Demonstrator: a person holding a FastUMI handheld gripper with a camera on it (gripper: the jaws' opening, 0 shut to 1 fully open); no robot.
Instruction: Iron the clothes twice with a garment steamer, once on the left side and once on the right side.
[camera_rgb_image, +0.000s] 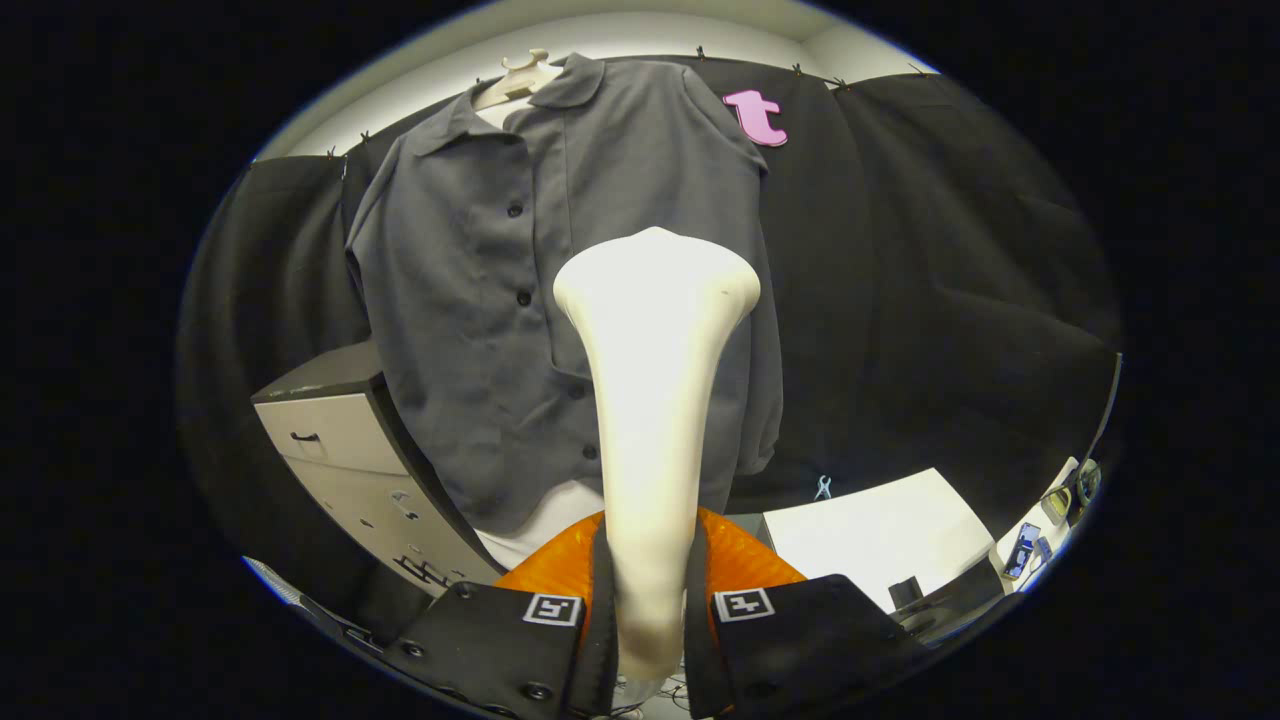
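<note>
While we hold the garment steamer (650, 400) upright by its handle, the gripper (648, 610) is clenched on it, one finger pressing each side of the pale stem. We see the steamer's wide head risen in front of the grey shirt (480, 300), over the part just right of the button line; whether the head touches the cloth we cannot tell from this angle. Our shirt hangs buttoned on a pale hanger (520, 78) against the black wall. Left of the shirt and lower stands a grey cabinet (340, 440) with a drawer handle. Right of the shirt's hem lies a white tabletop (880, 540).
</note>
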